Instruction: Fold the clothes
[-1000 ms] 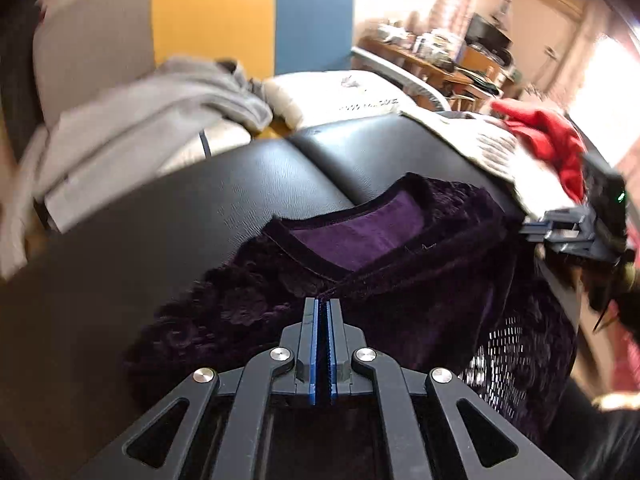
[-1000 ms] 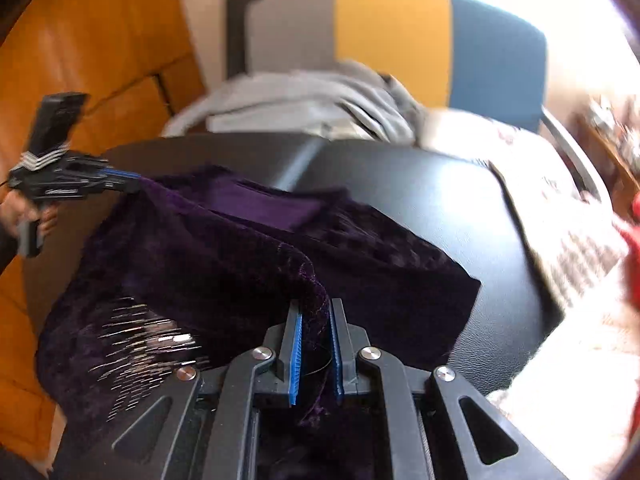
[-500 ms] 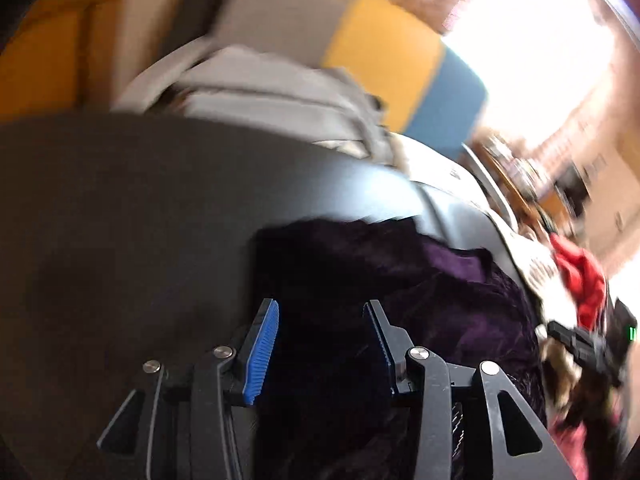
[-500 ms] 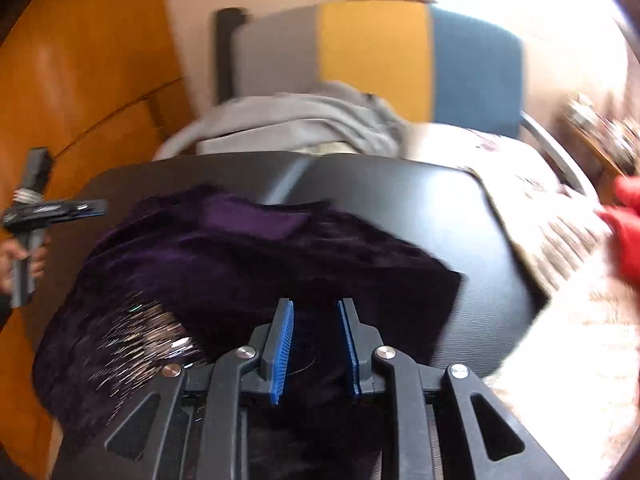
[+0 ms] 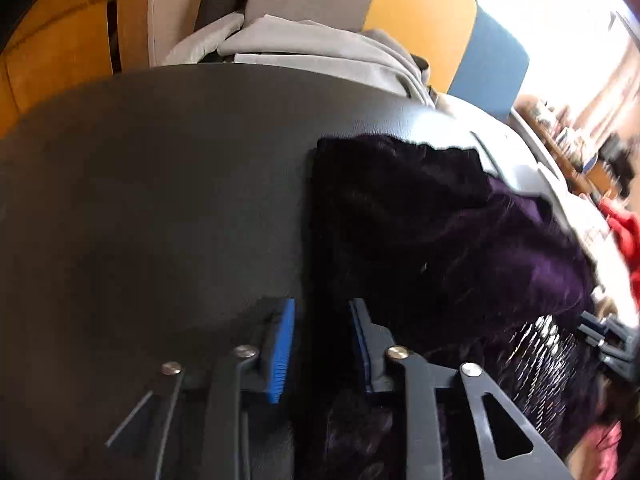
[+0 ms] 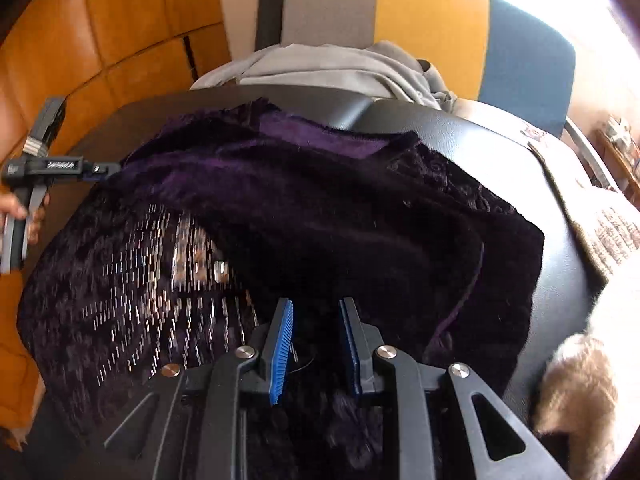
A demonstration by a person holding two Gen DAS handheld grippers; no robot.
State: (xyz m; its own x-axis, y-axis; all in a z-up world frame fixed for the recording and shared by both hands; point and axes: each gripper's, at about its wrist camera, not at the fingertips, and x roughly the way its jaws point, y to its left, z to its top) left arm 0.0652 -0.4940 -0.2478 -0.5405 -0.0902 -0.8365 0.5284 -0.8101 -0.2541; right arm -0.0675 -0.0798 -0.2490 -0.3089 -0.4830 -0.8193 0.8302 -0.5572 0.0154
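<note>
Purple velvet garment (image 6: 320, 216), heaped on black table (image 5: 140, 200); left gripper (image 5: 322, 344) and right gripper (image 6: 314, 344) both spread wide, gripping nothing.

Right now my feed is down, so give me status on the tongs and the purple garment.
Left tongs open, right tongs open. Dark purple velvet garment lies rumpled on the black padded surface, unheld. Grey garment behind, clear of it.

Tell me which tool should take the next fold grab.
Probably the right tool: open, fabric of the purple velvet top runs between its fingers. The left tool, also open, straddles only the top's edge beside bare black cushion.
</note>
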